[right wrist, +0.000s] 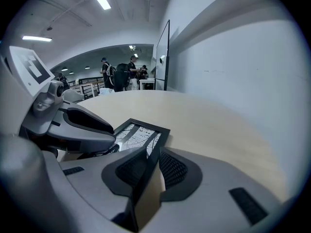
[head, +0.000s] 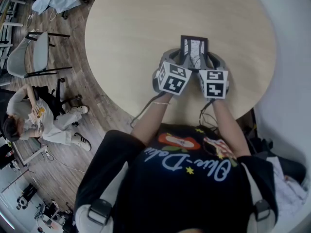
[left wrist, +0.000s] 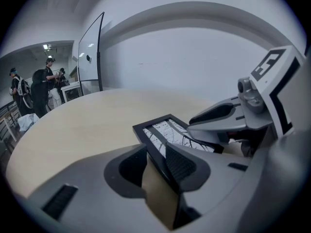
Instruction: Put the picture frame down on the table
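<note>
Pale and round, the wooden counter (head: 121, 38) has the black picture frame (head: 194, 50) held print-upward a little to 4 o'clock of its middle. The left gripper (left wrist: 155, 161) is clenched on the frame's 9 o'clock edge and the right gripper (right wrist: 148, 166) on its 3 o'clock edge. I cannot tell whether its underside touches the wood, so I'd judge the lowering step is in hand; the next move calls for easing it flat and level, then loosing both grips together so neither side drags or tips it.
</note>
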### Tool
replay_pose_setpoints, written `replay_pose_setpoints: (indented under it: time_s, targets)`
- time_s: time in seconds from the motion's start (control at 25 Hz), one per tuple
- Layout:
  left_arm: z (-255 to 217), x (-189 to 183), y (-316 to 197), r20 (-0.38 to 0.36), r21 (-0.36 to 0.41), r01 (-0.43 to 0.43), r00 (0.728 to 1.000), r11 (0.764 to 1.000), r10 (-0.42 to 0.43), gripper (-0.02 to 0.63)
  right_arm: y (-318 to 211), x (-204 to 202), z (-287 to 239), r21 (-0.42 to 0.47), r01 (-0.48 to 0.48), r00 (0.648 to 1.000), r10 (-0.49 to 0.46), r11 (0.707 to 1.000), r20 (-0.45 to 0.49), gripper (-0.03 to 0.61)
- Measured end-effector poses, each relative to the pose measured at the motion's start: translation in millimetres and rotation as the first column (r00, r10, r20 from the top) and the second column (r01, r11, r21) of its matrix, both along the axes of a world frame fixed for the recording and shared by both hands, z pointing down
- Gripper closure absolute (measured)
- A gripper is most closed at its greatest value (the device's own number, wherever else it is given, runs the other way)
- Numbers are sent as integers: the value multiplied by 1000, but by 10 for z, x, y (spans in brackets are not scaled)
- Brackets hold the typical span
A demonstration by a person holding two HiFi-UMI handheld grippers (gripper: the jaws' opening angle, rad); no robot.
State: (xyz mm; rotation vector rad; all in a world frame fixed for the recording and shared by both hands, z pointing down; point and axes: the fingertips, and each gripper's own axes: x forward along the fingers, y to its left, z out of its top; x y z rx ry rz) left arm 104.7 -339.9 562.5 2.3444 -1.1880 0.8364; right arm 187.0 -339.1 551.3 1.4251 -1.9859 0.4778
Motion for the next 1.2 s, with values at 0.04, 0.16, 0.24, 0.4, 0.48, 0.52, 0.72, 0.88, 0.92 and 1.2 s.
replay_pose_setpoints:
  time_s: [0.04,0.16,0.24,0.4,0.48,0.52,0.72,0.88,0.92,1.2]
  targets:
    - [2,-8,-1,-2,-2,0,1000,1000,0,507,-3,-6,0,4,-1,1000,1,1000,4,502]
    - [10,-29,-8,-12,-8,-9,1000,1000,9,507,-20,-26,-3,13,-7,1000,7,1000,16,502]
    - [14,-34,-14,-18,-7,-21,1000,1000,21,508,-43,-35,-27,25,-13,1000,12,1000,22,502]
    - [-22,-81,-28,-13,21,-22,1000,1000,22,506,-80,-33,-132,63,-20,999,18,998,36,502]
    - [-105,-129,-67,-18,62,-6,1000,998,8,507,-87,19,-166,88,-19,999,16,996,35,502]
    - [-170,-153,-95,-29,89,3,1000,996,-1,506,-88,49,-188,102,-21,999,17,995,37,502]
    - [-576,-254,-110,-69,191,14,998,982,-1,515,-52,87,-398,156,-45,997,35,987,70,525]
    - [-888,-247,-45,-113,268,25,994,963,5,568,-4,110,-652,214,-56,995,37,975,90,572]
    - [-936,-242,-24,-117,284,26,993,959,8,592,12,108,-697,229,-54,995,33,972,96,578]
    - [-1149,-250,94,-119,344,26,993,939,16,613,106,62,-913,280,-26,993,-7,960,116,578]
